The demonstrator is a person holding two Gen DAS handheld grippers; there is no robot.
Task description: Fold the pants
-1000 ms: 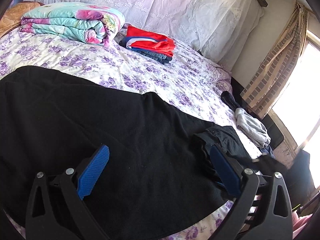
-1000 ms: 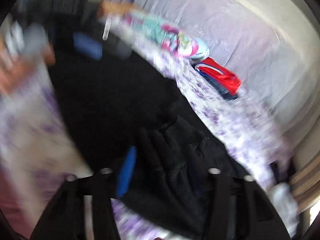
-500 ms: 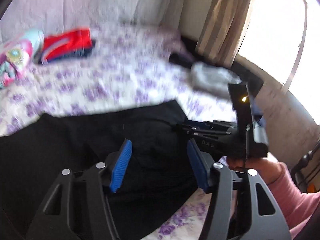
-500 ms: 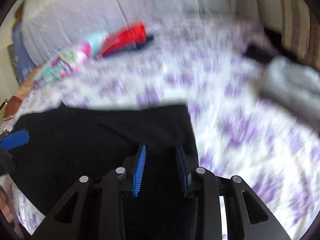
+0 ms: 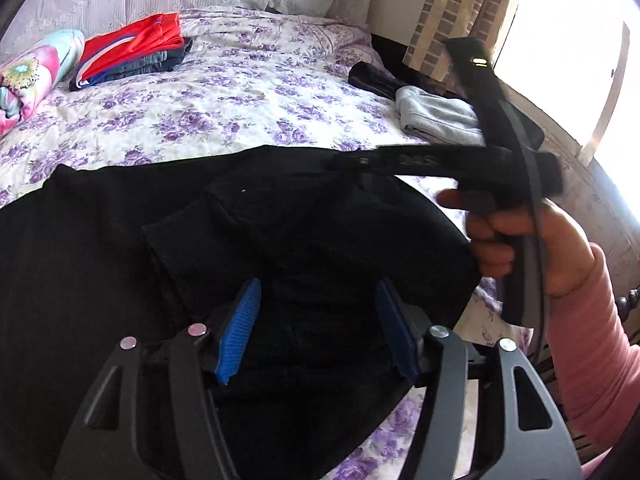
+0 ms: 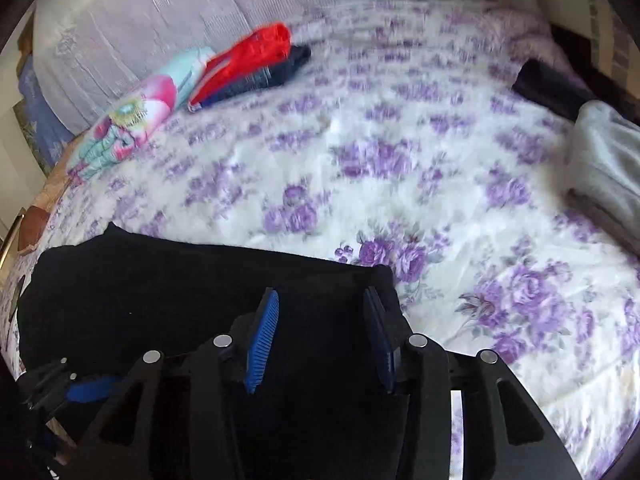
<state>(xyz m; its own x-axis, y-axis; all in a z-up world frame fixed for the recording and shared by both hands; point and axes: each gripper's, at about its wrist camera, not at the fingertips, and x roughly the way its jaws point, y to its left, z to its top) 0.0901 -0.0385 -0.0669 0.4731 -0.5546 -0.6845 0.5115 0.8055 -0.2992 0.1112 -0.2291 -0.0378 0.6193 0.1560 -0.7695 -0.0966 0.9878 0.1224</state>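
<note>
The black pants (image 5: 168, 248) lie on the bed (image 5: 240, 92), now folded over. Both the left hand-held gripper (image 5: 318, 328) and the right hand-held gripper (image 6: 320, 340) are opening, pads apart above the cloth, so the fold seems released

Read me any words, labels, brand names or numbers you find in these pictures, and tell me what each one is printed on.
Pale lettering on the side of the right tool, seen from the left wrist view: blurred by motion, too smeared to read.
Folded red clothes, black pants, floral bedspread: no text visible.
Nothing else carries writing.
</note>
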